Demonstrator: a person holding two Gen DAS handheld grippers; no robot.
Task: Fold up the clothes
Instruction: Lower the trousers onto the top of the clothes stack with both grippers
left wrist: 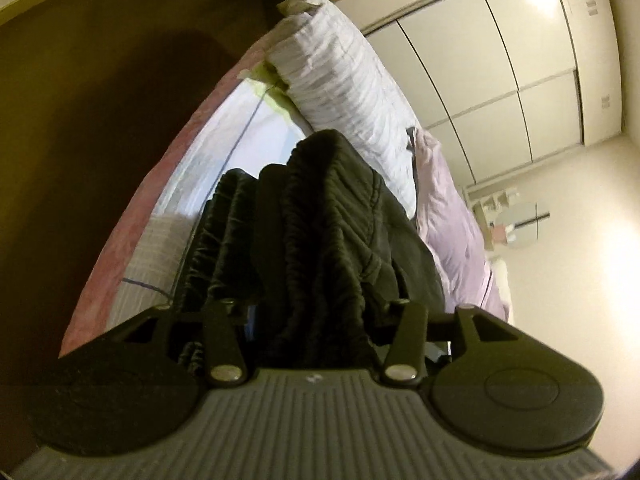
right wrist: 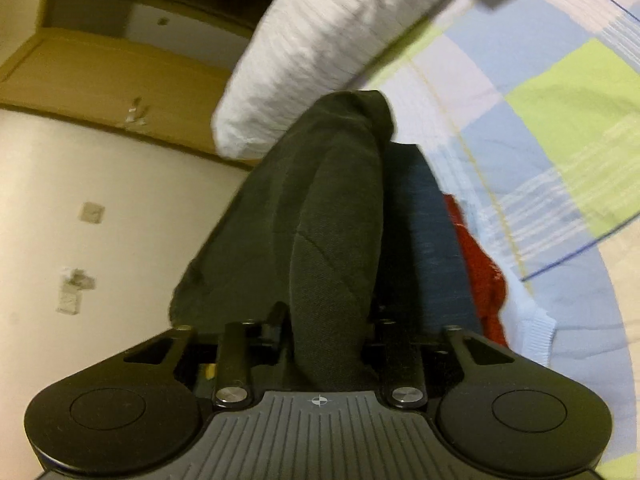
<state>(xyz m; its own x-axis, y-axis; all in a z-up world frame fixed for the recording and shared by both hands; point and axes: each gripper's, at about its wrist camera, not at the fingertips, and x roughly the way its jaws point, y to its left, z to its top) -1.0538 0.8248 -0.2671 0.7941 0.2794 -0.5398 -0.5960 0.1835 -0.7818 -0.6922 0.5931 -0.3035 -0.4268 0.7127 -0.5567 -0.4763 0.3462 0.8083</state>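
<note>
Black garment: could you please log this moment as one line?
phase: lift | left gripper: shut on black garment | right gripper: shut on black garment | below: bed

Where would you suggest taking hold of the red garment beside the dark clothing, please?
Grip the red garment by its exposed bunched edge, coming from the checked bedsheet side. Its other side is tucked under the blue clothing, and both tongs already hold the black garment.
</note>
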